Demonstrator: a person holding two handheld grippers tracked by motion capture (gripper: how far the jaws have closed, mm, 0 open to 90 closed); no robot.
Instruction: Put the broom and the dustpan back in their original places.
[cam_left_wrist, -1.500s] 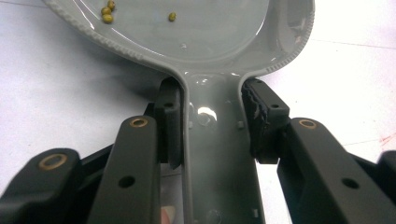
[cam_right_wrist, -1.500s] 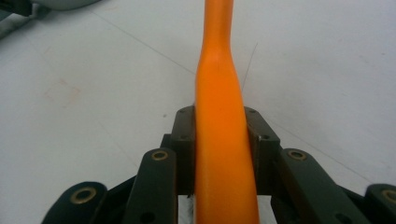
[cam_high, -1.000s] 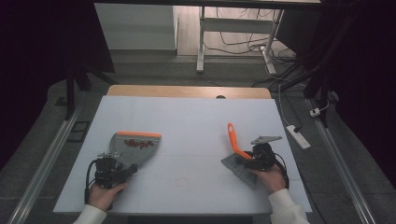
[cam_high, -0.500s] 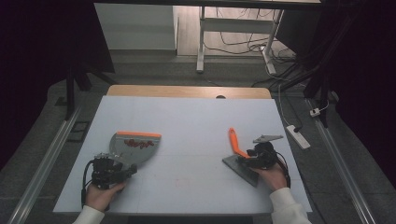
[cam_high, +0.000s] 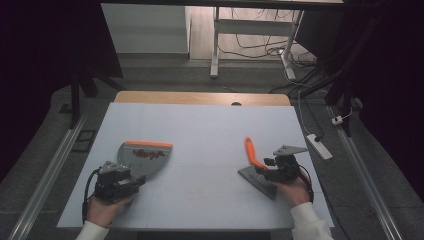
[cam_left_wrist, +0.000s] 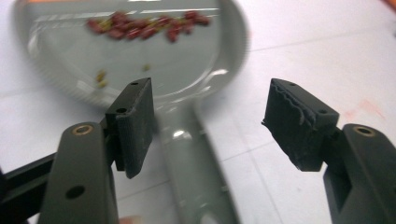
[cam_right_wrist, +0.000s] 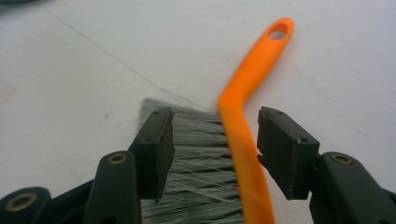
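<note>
Grey plastic dustpan (cam_high: 142, 159) holding red crumbs (cam_left_wrist: 147, 25) lies flat; left gripper (cam_left_wrist: 212, 123) has just been opening, jaws astride (not pressing) its handle.

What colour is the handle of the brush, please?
Bright orange; the brush handle shows best in the right gripper view, above grey bristles.

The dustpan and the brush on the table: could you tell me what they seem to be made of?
The dustpan looks like smooth grey moulded plastic, glossy enough to catch highlights, with an orange lip, possibly rubber. The brush has a matte orange handle, probably plastic, with a hanging hole, and fine grey bristles that look synthetic.
</note>
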